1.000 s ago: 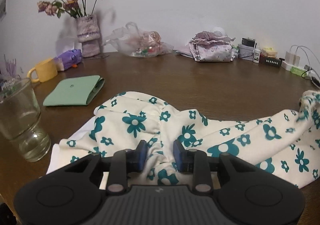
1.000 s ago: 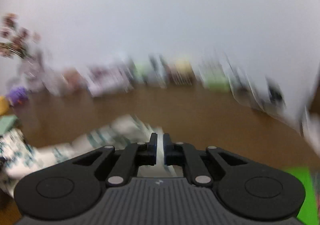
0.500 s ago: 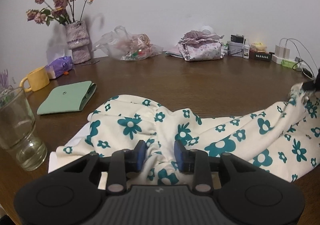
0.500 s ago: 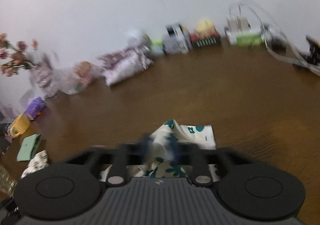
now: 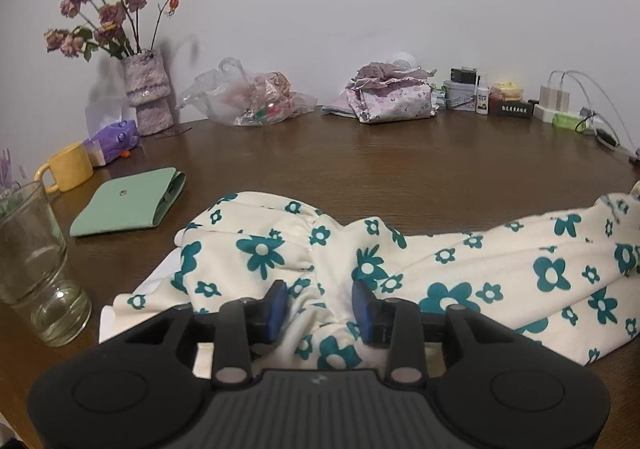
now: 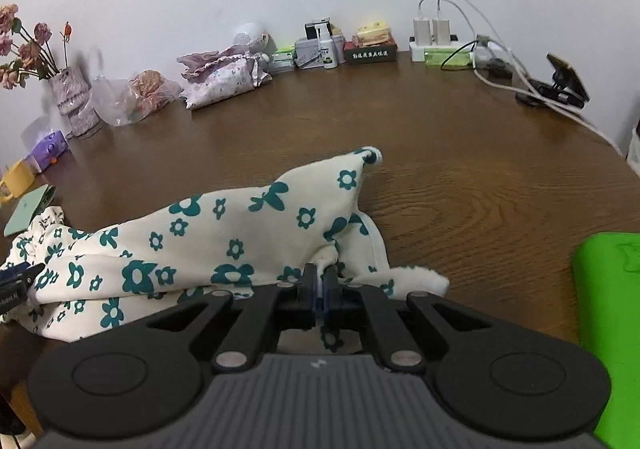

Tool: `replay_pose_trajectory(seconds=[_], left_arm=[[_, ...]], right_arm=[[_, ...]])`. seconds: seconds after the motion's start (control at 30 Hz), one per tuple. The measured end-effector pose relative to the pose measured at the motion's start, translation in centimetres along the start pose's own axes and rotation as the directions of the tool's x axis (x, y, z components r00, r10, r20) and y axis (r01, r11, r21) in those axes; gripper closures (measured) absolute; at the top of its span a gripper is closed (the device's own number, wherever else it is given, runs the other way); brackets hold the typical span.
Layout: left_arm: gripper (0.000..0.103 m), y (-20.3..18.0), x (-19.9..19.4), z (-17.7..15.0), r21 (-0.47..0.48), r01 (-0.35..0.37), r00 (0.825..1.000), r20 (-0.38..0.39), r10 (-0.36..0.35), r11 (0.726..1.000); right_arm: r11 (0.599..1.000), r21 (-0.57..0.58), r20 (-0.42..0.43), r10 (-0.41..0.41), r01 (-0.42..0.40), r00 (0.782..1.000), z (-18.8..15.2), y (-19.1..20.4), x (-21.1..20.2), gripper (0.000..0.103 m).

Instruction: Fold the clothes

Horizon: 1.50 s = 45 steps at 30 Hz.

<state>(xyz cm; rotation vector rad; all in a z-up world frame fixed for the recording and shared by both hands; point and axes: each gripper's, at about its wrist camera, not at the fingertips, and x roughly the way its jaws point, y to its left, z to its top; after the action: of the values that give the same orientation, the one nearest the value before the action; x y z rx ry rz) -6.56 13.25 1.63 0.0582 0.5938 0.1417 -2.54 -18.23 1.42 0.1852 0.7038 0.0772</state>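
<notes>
A brown wooden table (image 5: 400, 177) fills the middle of the frame. A floral garment (image 5: 460, 269) lies across its lower half, a green pouch (image 5: 124, 205) and glass (image 5: 36, 265) at left, clutter along the far edge.

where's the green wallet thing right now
In the left wrist view the green wallet lies flat on the table, left of the floral garment, between the yellow mug and the glass.
</notes>
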Motion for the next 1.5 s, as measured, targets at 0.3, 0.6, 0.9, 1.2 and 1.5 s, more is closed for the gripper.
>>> replay_pose_trajectory(seconds=[0.3, 0.6, 0.9, 1.2, 1.5], left_arm=[[0.060, -0.3, -0.5, 2.8, -0.115, 0.248, 0.969, 0.023, -0.247, 0.962], [0.058, -5.4, 3.5, 3.2, 0.028, 0.222, 0.972, -0.086, -0.219, 0.975], [0.057, -6.5, 4.1, 5.8, 0.087, 0.245, 0.964, -0.127, -0.233, 0.966], [0.056, -13.9, 4.3, 10.2, 0.403, 0.639, 0.768, -0.296, -0.567, 0.655], [0.077, -18.7, 7.2, 9.3, 0.543, 0.648, 0.758, -0.395, -0.518, 0.534]], right_arm=[[0.995, -0.098, 0.174, 0.036, -0.019, 0.984, 3.8, 2.5, -1.1, 0.072], [0.989, -0.148, 0.049, -0.001, 0.008, 0.999, 0.6, 3.1, 4.6, 0.085], [0.992, -0.121, 0.106, -0.034, 0.046, 0.994, -1.0, 0.1, 1.8, 0.080], [0.993, -0.035, 0.141, 0.113, -0.109, 0.984, -3.0, -1.2, -4.8, 0.059], [0.988, 0.077, 0.022, 0.129, -0.130, 0.991, -4.6, -3.3, -2.7, 0.083]])
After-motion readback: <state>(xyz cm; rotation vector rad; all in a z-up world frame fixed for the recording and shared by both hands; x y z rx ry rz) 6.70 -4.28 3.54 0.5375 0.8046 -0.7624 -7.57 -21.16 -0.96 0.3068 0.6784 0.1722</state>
